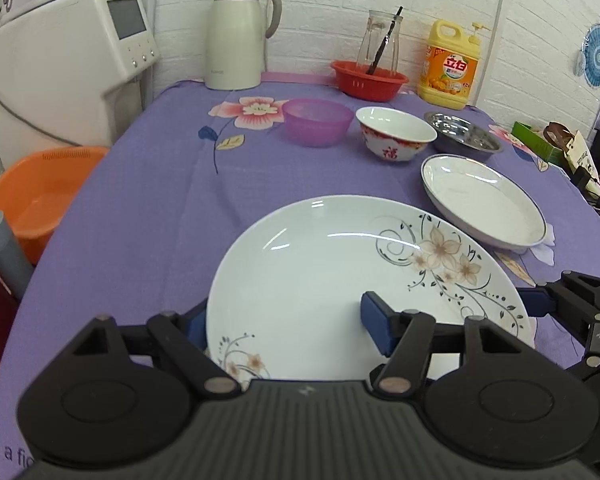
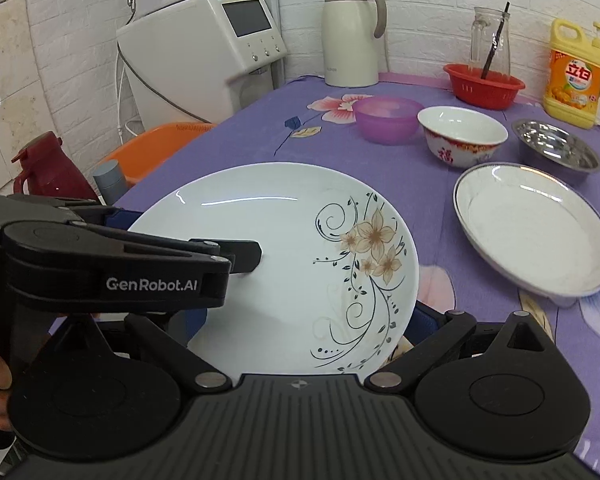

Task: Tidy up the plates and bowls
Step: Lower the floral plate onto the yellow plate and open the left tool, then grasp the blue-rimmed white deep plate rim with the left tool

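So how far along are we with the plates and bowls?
Nothing is stacked yet. In hand: the flowered plate, pinched at its rim by the left gripper, with the right gripper at the opposite rim, grip unclear. Left: the silver-rimmed plate, purple plastic bowl, red-patterned porcelain bowl and steel bowl all sit separately on the purple tablecloth.

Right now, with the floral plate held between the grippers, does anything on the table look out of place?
One thing: the silver-rimmed plate sits on a white scrap poking out beneath its near edge, so it may not lie flat. The floral plate looks intact; nothing is spilled.
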`<state>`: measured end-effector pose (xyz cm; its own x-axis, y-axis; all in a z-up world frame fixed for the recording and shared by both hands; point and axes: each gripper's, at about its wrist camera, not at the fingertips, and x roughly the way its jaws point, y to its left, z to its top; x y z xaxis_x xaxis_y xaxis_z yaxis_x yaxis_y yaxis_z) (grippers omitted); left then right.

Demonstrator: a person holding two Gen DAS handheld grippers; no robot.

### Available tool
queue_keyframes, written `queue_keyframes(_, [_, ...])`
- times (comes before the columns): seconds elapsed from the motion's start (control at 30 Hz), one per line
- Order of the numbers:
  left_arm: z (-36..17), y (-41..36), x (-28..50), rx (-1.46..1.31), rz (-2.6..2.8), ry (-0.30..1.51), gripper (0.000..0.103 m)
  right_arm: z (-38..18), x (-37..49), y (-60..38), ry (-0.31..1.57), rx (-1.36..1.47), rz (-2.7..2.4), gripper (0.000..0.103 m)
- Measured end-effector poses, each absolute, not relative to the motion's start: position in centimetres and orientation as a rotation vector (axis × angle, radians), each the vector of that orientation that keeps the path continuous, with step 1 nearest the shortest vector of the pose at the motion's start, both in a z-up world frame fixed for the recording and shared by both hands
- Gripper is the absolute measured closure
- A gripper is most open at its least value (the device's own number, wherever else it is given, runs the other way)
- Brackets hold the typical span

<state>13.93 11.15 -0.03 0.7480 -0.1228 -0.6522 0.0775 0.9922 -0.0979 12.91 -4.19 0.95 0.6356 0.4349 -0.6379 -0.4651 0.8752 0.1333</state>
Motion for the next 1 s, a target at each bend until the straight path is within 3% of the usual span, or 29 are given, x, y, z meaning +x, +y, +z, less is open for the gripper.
queue_keyframes(0.37, [-2.8,11.9,13.0,-0.142,-0.122,0.727,0.038,-1.3,11.1,-3.7,0.67,-0.101,0.476,0.0])
queue_keyframes(0.47, [-2.2,11.6,12.6,-0.103,-0.115,0.687,0.032,-1.9,11.4,-4.0,0.688,-0.083,0.475,0.0])
queue_keyframes(0.63, [0.8,12.9,12.7,-0.159,-0.138,0.619,0.032,0.0,11.1,-6.7,0.6,0.009,0.452,0.0])
queue_keyframes(0.83, [3.9,10.3,16.9,-0.153,-0.259,0.597,0.032,2.6,14.3,-12.9,0.534,0.09,0.318,0.0])
queue_keyframes(1.0, [3.3,5.2,23.4,-0.157,-0.358,0.667,0.031,2.0,19.0,-18.8,0.566,0.117,0.151,0.0])
